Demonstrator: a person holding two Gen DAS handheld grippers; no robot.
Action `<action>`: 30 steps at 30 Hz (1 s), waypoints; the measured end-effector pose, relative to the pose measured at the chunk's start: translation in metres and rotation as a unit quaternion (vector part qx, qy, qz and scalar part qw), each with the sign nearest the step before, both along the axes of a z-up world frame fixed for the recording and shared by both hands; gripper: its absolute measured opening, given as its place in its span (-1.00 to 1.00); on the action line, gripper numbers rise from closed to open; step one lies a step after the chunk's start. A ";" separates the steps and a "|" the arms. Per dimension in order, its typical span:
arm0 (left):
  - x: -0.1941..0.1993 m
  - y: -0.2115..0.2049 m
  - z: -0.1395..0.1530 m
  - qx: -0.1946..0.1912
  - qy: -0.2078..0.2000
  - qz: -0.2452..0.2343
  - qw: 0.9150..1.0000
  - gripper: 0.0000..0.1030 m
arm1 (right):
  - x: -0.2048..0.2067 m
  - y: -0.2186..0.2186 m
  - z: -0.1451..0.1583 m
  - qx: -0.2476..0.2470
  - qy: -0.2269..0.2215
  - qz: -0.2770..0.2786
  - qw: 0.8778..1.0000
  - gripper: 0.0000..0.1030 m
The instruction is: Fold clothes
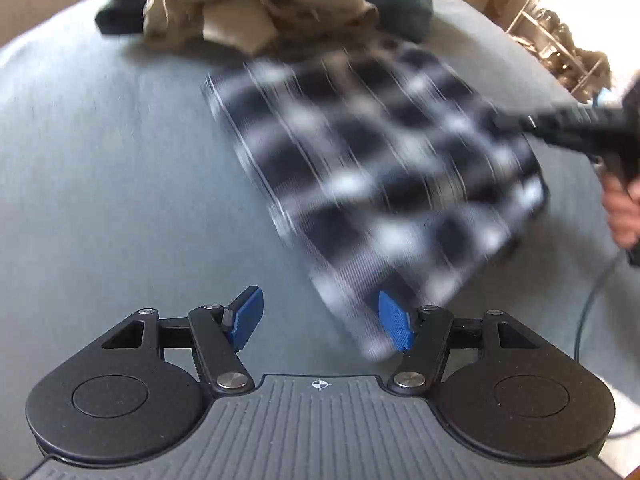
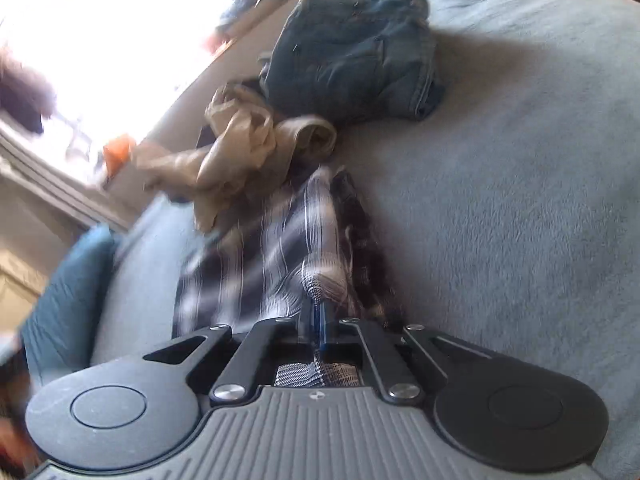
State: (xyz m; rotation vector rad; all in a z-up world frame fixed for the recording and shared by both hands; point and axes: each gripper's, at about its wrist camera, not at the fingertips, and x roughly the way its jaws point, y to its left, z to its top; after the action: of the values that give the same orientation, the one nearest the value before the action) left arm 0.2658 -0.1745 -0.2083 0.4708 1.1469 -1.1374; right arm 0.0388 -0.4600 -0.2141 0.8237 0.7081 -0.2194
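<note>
Plaid shirt (image 1: 372, 184) laid folded on grey blanket (image 1: 120, 168), one edge pinched by right gripper (image 2: 320, 320), left gripper (image 1: 320, 320) spread and unloaded over bare blanket beside the shirt's near corner, crumpled beige garment (image 1: 248, 4) and folded jeans (image 2: 352, 52) lying beyond.

- Home, looks like my bedroom: I'm over a soft grey-blue blanket (image 2: 520, 160) spread like bedding.
- Laundry heaped on it: crumpled beige garment (image 1: 248, 4), folded jeans (image 2: 352, 52), plaid shirt (image 1: 372, 152).
- Bright window (image 2: 120, 32), wooden shelving (image 1: 552, 32) behind.
</note>
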 end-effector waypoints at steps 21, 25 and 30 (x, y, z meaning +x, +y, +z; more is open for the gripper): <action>0.023 0.025 -0.057 -0.098 0.235 0.185 0.949 -0.17 | -0.085 0.016 -0.058 0.306 0.024 -0.151 0.940 -0.11; 0.021 0.017 -0.060 -0.088 0.240 0.174 0.951 -0.64 | -0.075 0.023 -0.053 0.278 0.027 -0.135 0.951 -0.77; 0.017 0.014 -0.054 -0.090 0.250 0.165 0.950 -0.88 | -0.073 0.025 -0.042 0.238 0.024 -0.109 0.965 -0.87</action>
State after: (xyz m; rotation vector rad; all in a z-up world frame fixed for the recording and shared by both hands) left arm 0.2826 -0.1605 -0.2623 -0.1658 1.4755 -1.0783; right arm -0.0341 -0.4352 -0.2561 1.3631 0.7265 -0.2732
